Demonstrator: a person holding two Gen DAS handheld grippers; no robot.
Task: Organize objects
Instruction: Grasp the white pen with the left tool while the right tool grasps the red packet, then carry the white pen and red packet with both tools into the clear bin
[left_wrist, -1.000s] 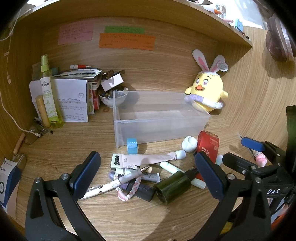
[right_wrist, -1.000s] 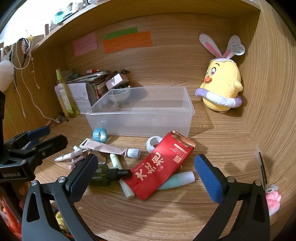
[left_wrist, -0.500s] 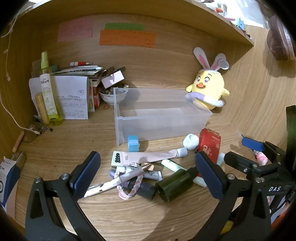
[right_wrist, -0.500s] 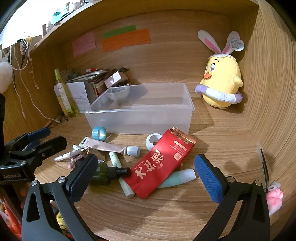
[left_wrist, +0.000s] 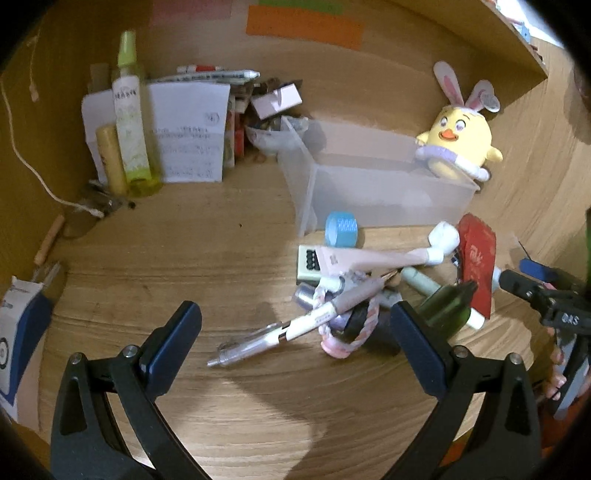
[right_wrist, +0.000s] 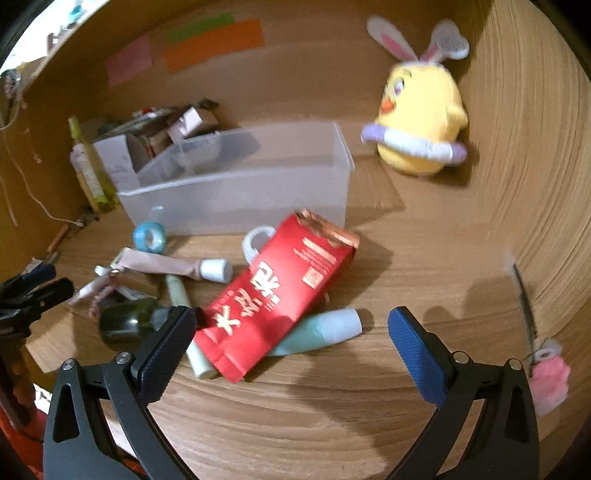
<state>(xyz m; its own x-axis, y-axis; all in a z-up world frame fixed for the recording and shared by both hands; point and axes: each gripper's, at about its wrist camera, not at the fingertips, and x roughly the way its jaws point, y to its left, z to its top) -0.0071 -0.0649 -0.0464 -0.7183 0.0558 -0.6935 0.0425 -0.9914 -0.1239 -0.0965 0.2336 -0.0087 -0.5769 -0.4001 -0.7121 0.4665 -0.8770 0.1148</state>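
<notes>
A clear plastic bin stands empty on the wooden desk. In front of it lies a loose pile: a red packet, a dark green bottle, a pink tube, a blue tape roll, a white pen, a pink braided cord and a mint tube. My left gripper is open, its jaws either side of the pen. My right gripper is open, low over the red packet's near end.
A yellow plush chick sits at the back right. A tall green spray bottle, papers and small boxes crowd the back left. A blue-white box stands at the left edge. A pink keychain lies far right.
Both grippers have moved forward and down toward the pile. The left view has swung left, so the pile now sits right of centre. Both stay open.
</notes>
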